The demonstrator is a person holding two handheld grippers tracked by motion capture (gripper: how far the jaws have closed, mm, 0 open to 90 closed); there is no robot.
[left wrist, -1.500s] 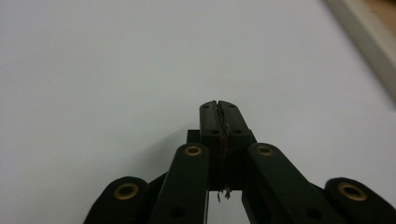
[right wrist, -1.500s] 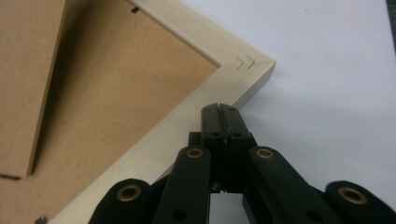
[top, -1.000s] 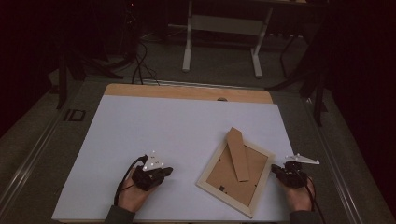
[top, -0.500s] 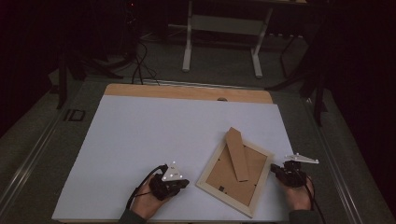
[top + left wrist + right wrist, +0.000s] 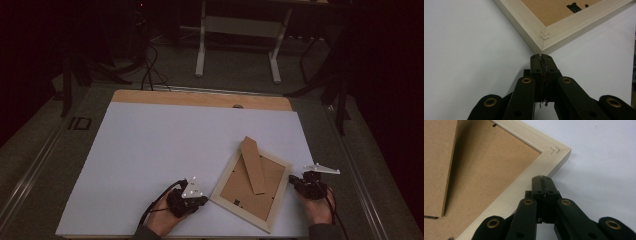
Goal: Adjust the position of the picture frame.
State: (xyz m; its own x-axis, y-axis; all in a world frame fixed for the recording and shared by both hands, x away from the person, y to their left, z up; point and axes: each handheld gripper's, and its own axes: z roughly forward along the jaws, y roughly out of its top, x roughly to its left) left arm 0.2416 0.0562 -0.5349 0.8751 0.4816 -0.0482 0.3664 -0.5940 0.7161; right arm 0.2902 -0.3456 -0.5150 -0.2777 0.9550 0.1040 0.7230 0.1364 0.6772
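Note:
A pale wooden picture frame (image 5: pixel 274 212) lies face down on the white table (image 5: pixel 150 145), its brown backing and folded stand (image 5: pixel 253 165) up. My left gripper (image 5: pixel 206 198) is shut with nothing in it, its tip at the frame's left corner (image 5: pixel 541 43). The left gripper (image 5: pixel 541 56) almost touches that corner. My right gripper (image 5: pixel 291 179) is shut and empty, its tip against the frame's right edge. The right gripper (image 5: pixel 541 178) rests at the frame's rim (image 5: pixel 529 176) just below the stapled corner (image 5: pixel 559 151).
A tan wooden strip (image 5: pixel 200 99) runs along the table's far edge. Beyond it stand a metal stand's legs (image 5: pixel 201 50) and cables (image 5: pixel 147 65) on the dark floor. The table's near edge lies just behind both hands.
My left gripper has moved right across the table, from well left of the frame up to its left corner. The right gripper and the frame have stayed where they were.

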